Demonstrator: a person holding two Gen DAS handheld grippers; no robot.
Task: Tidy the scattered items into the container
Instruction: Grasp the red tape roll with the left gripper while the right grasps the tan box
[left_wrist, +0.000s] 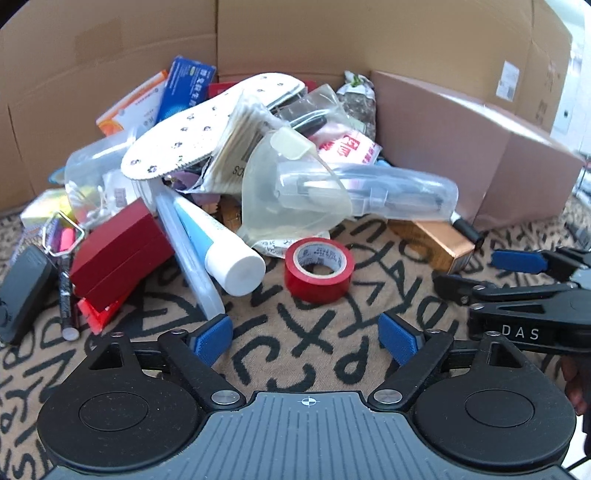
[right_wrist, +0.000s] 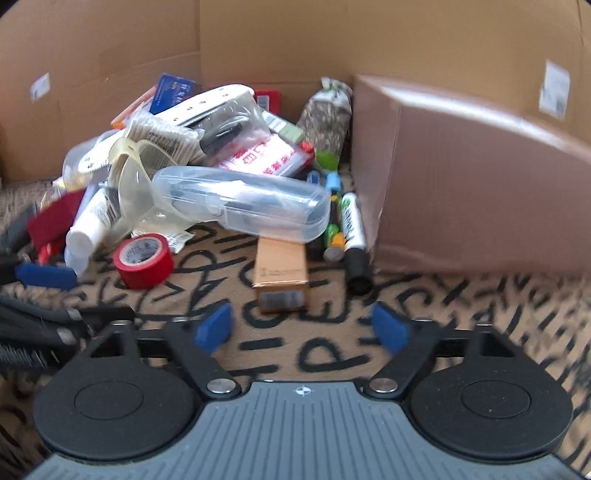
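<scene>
Left gripper (left_wrist: 306, 338) and right gripper (right_wrist: 303, 328), jaws open and empty, above patterned rug (left_wrist: 332, 332); red tape (left_wrist: 319, 269) just ahead, beside clutter pile.

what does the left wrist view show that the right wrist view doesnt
Only the left wrist view shows the dark red rectangular box, the black flat device at far left, and the yellow sticky-note pad.

Only the right wrist view shows the green-and-white marker with a black cap and the green batteries beside the brown cardboard box.

Both share the red tape roll, the clear plastic case, the white patterned insole, the white-capped tube and the small tan carton. Both tools are open.
</scene>
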